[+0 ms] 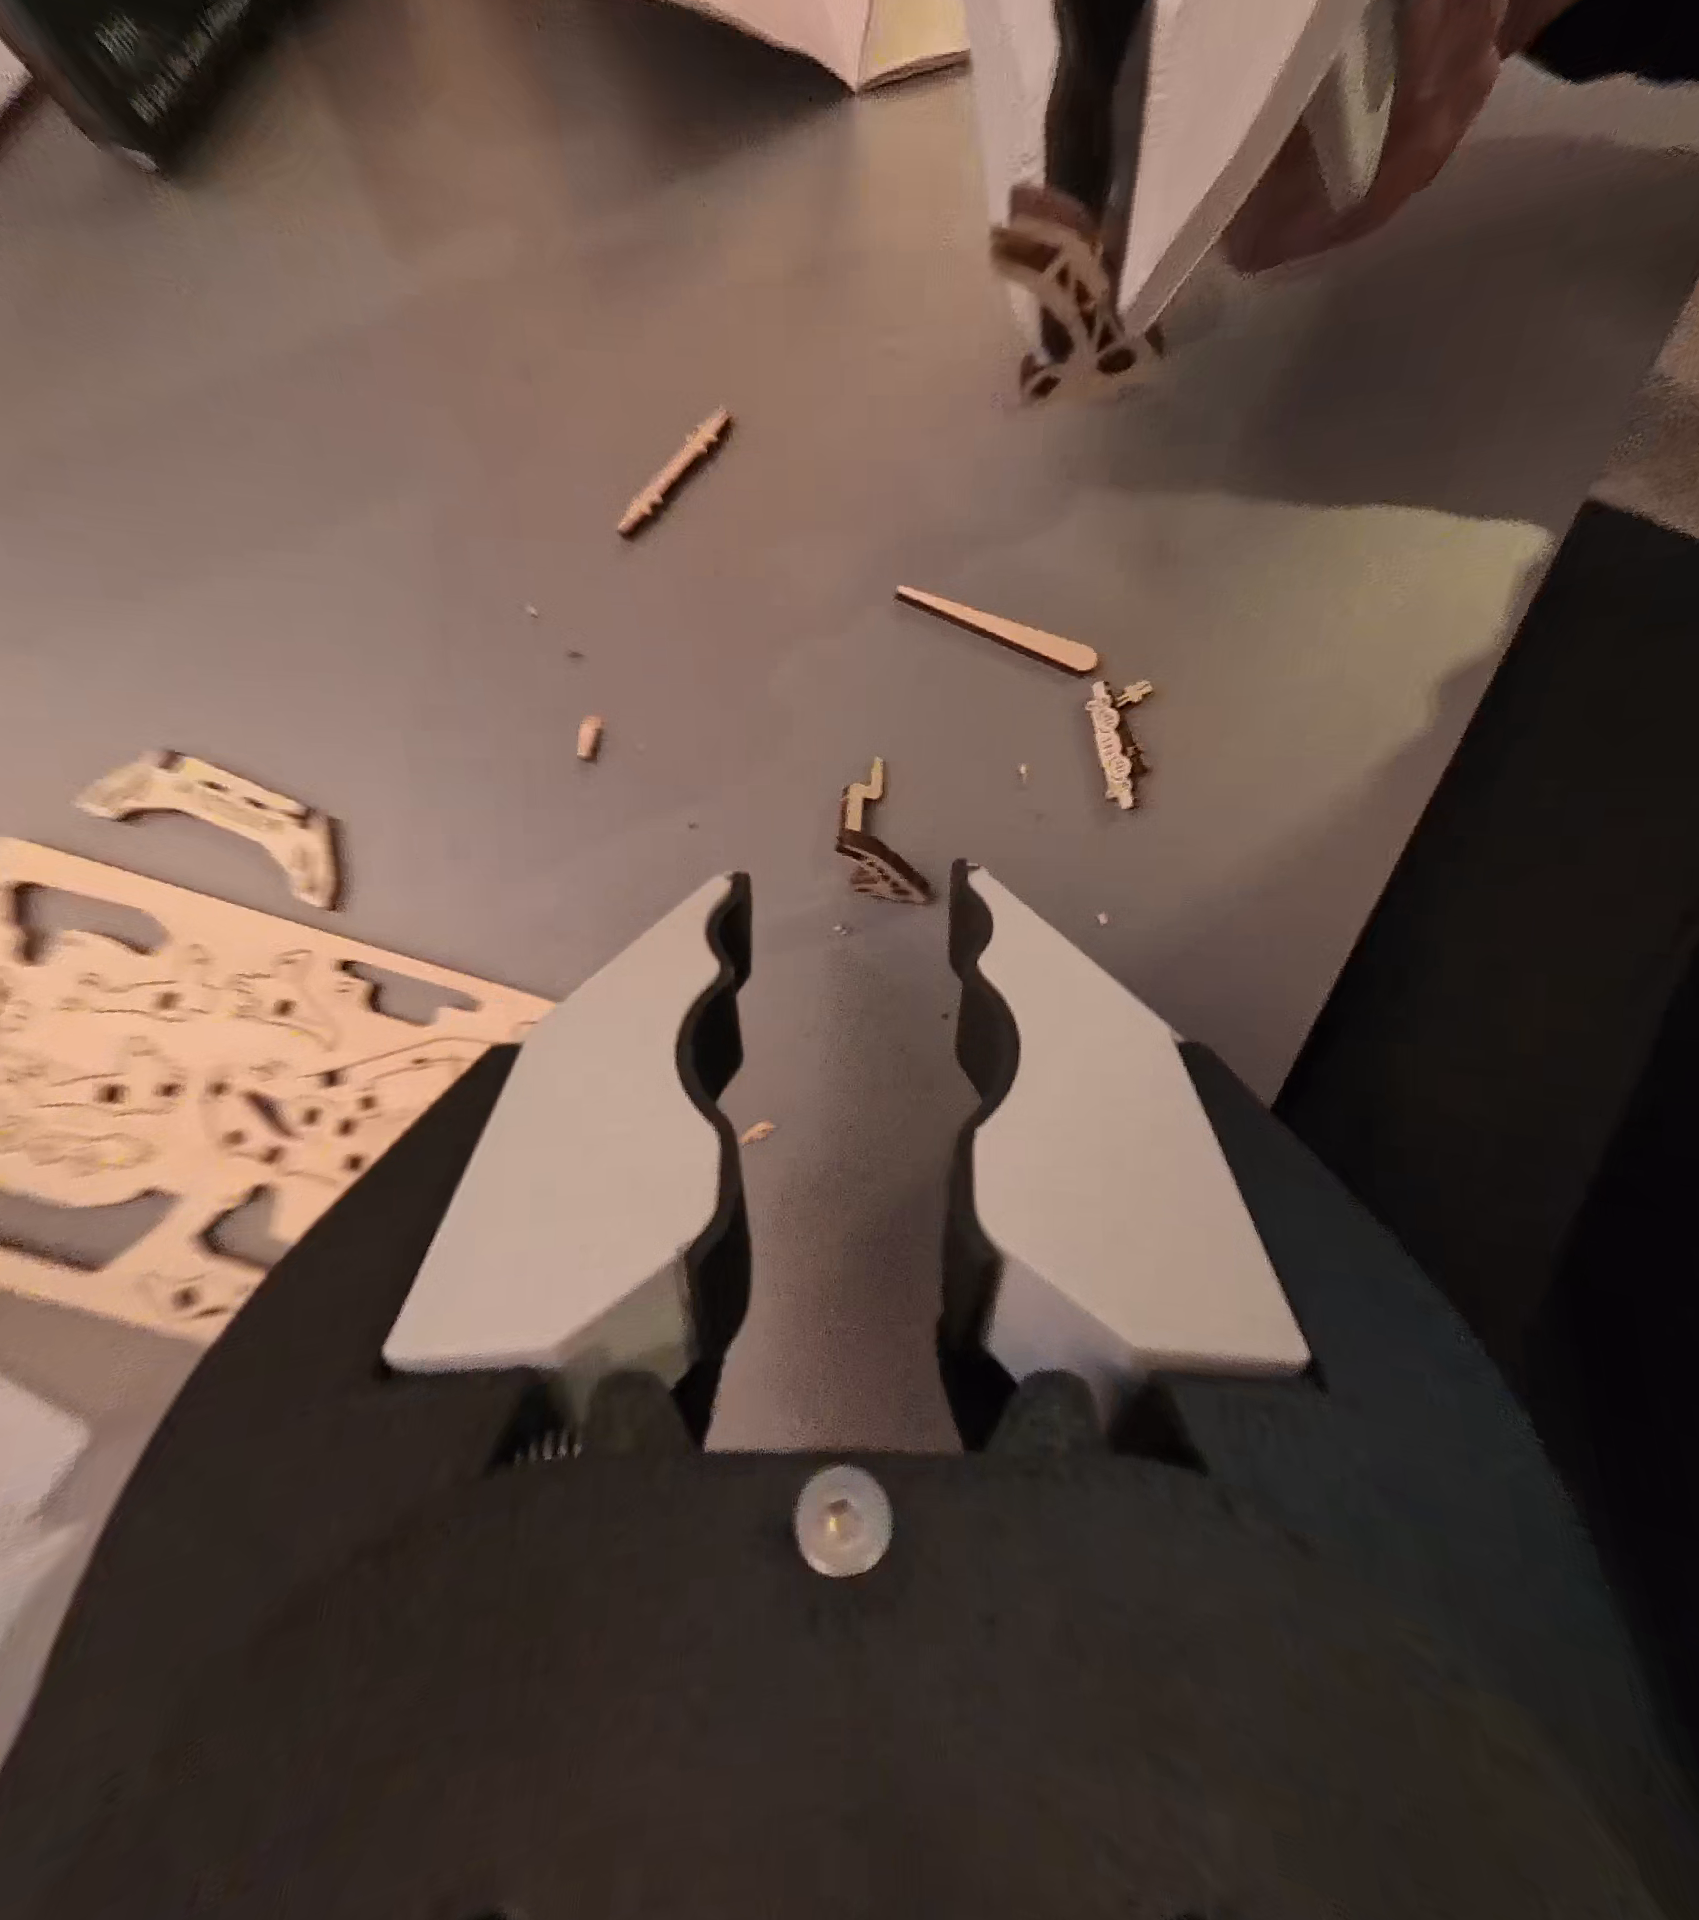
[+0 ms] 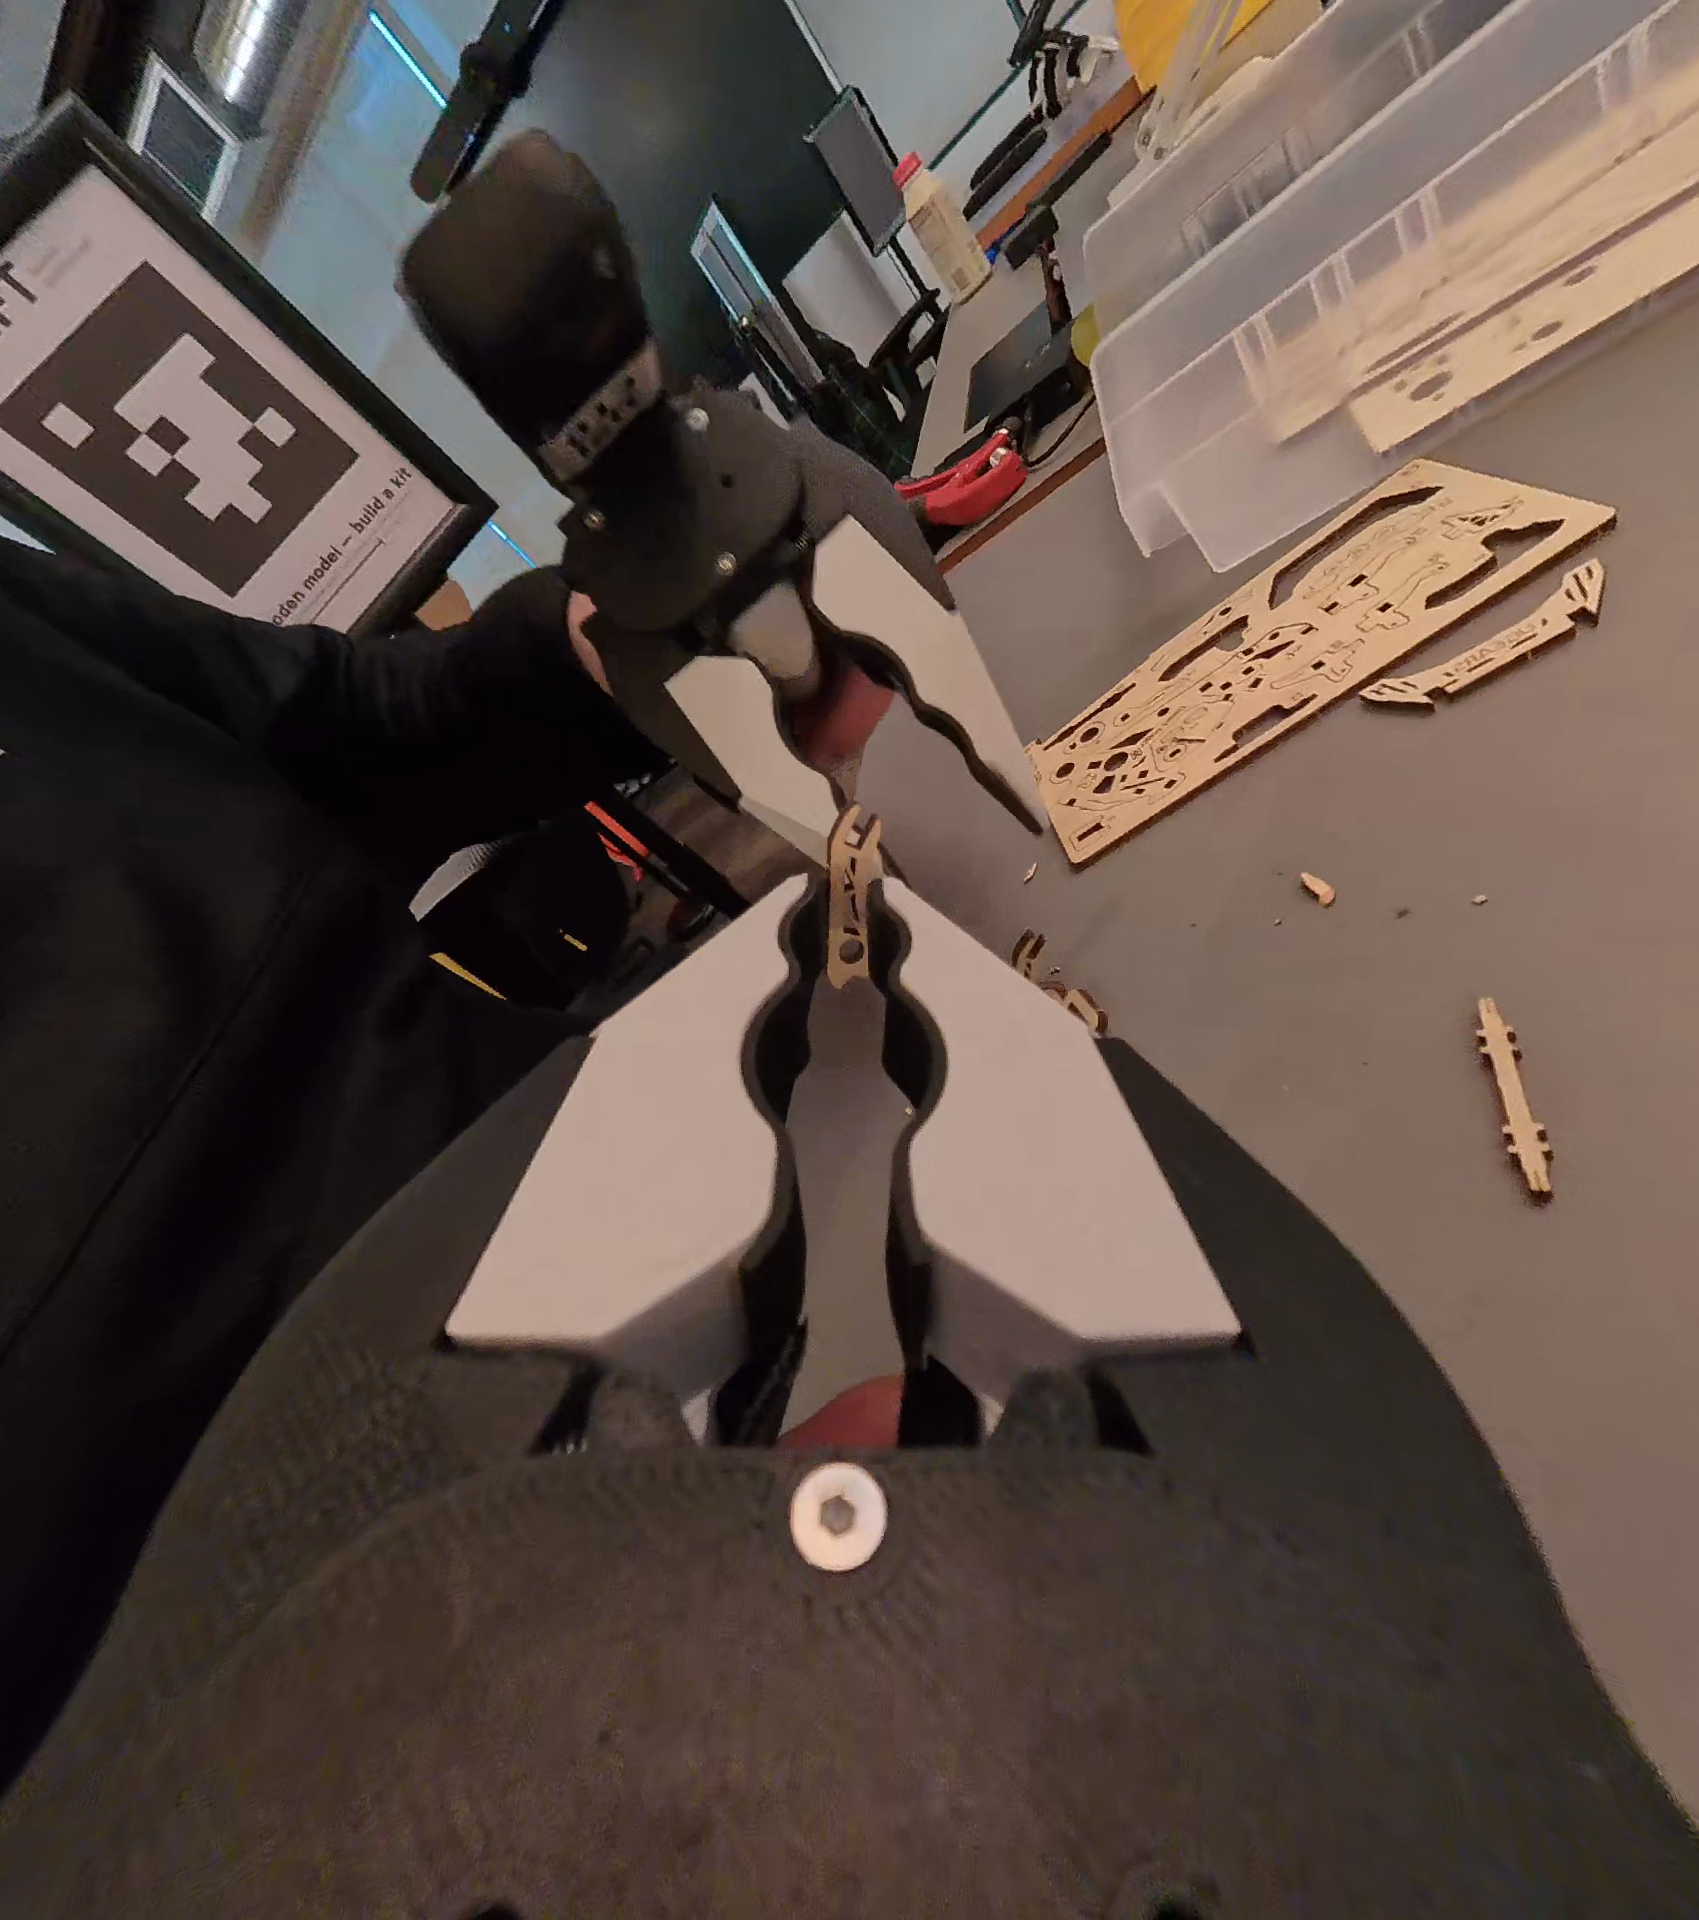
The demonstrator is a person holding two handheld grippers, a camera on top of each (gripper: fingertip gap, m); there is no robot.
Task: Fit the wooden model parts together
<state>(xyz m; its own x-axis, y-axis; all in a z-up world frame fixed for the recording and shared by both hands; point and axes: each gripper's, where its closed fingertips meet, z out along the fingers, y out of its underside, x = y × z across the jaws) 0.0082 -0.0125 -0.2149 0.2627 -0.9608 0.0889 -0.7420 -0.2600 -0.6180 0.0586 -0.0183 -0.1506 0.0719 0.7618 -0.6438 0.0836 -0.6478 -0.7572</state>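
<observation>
My right gripper (image 2: 850,894) is closed on a flat, pierced wooden strut (image 2: 853,914). Both pads press its faces, its long axis runs straight out along my fingers, and its forked end sticks out past the tips. My left gripper (image 1: 850,883) stands wide apart with nothing between the pads, hovering over the grey table (image 1: 305,468).

The relation the next move turns on: a small assembled wooden piece (image 1: 876,857) lies on the table just ahead of my left fingertips, a little toward the right finger. Its pale hooked arm points away from me and its dark curved base is nearest the tips. My left gripper is clearly the nearer one; my right, with the strut, is farther ahead and to the right, close to the table.

Judgement: the left should drop forward and close across the piece's thin faces, then present it to the strut.

Loose parts ahead: a tapered stick (image 1: 1001,632) and a notched rod (image 1: 676,470). The cut-out sheet (image 1: 149,1101) lies to my left.
</observation>
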